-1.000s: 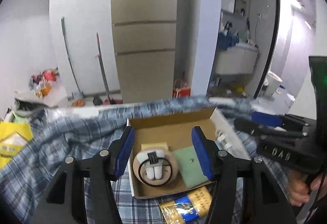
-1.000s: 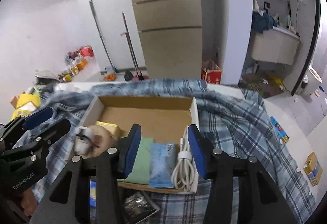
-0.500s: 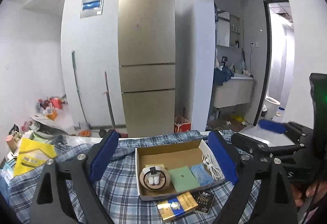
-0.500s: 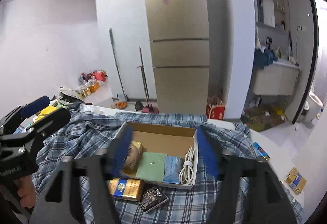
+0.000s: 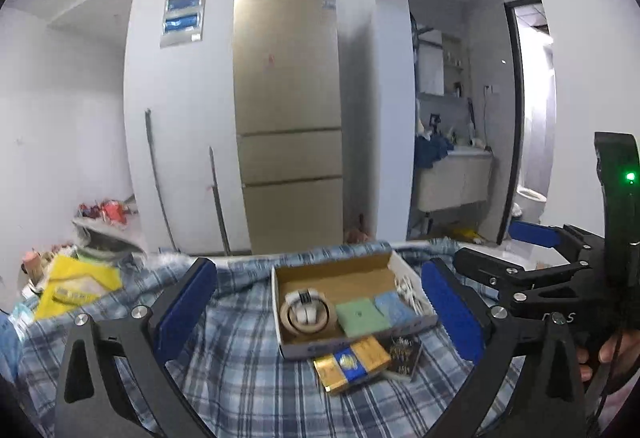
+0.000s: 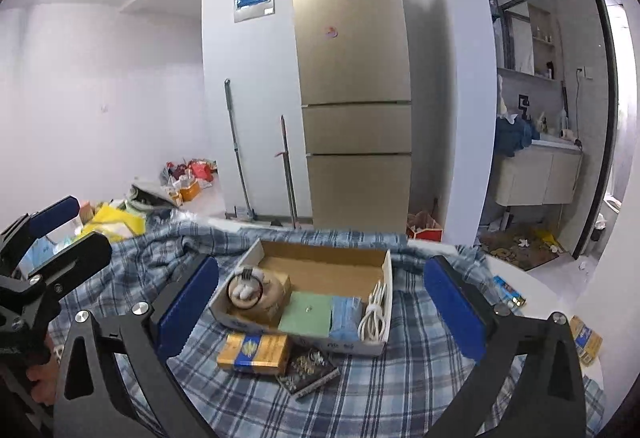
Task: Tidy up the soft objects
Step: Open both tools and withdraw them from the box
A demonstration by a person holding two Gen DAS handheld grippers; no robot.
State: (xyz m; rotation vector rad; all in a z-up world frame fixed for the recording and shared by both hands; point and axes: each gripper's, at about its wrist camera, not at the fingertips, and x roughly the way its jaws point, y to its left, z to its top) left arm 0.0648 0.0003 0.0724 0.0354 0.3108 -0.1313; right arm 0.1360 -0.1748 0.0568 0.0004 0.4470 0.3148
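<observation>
Both claws are opening wide w/ nothing between the blue pads. The left claw (image 5: 320, 302) and the right claw (image 6: 322, 296) both hang near the box (image 6: 256, 322), not touching it.

The box sits on the blue check cloth (image 6: 400, 378). Inside it, left to right: a round tan soft thing (image 6: 256, 296) w/ a black ring on top, a green pad (image 6: 306, 312), a blue pack (image 6: 346, 316) and a white cord (image 6: 376, 312). Just in front of the box, on the cloth, lie a gold and blue pack (image 6: 254, 350) and a dark pack (image 6: 308, 368).

What could go wrong:
- The cloth is loose and bumpy. A pad could snag it and drag the box along.
- The two packs touch each other, so a grab at one could push the other away, maybe off the edge.
- The box is pretty full. A new thing dropped in could sit on top and slide out.
- The cord lies right by the box wall; a claw could hook it and pull it out.
- The claws are near each other and could bump.
</observation>
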